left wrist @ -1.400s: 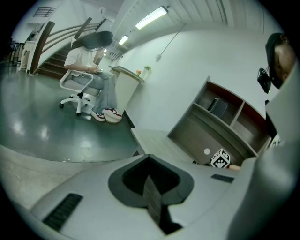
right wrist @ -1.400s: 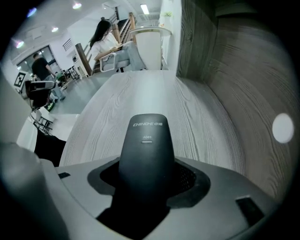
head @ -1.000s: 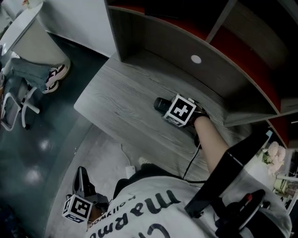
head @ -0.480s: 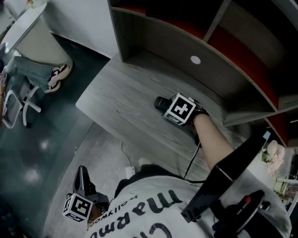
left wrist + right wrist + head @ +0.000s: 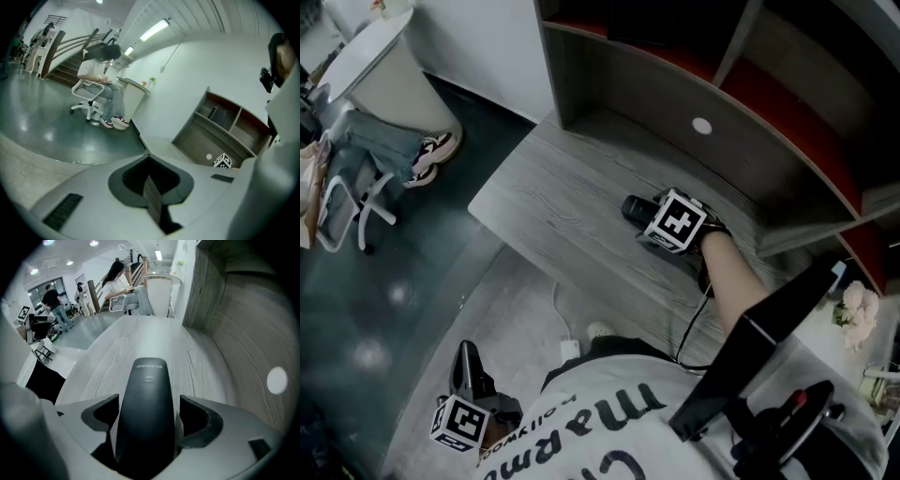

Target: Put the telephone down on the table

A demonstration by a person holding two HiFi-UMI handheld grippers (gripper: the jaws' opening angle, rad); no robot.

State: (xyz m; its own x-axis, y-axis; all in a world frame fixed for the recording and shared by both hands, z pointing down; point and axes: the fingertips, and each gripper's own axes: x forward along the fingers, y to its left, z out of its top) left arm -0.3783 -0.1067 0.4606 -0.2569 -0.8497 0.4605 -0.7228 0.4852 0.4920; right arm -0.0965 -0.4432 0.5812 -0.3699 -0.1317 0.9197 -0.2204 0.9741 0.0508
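Jaws of the left gripper (image 5: 152,197) are closed together with nothing between them. This unit is held low beside the person's white lettered shirt (image 5: 609,427), over the pale floor (image 5: 516,309) and well apart from the work. Further out, the right gripper (image 5: 149,405) is angled steeply down at the table (image 5: 546,202), carried on a bare forearm (image 5: 733,281) with a dark cable (image 5: 689,328) trailing beneath. Its jaws have just been opening and now stand wide, and the telephone (image 5: 149,380) is between them. It is a black handset lined up along the jaws, its end with small pale lettering pointing away from the gripper. A thin pale gap shows on each side of it, so the pads do not press on it. The handset appears to rest on the grey wood-grain top, near the back and just in front of the upright back panel (image 5: 243,333), which carries a round white spot (image 5: 701,126). Above that panel sits a shelf unit (image 5: 787,66) with red-backed compartments. Beyond the table's far edge the floor turns dark and glossy. There stands a white round-topped pedestal (image 5: 380,66), and beside it a seated person (image 5: 117,284) on a white swivel chair (image 5: 342,211). More people stand far back in the room at the left of the right gripper view, too small to detail.
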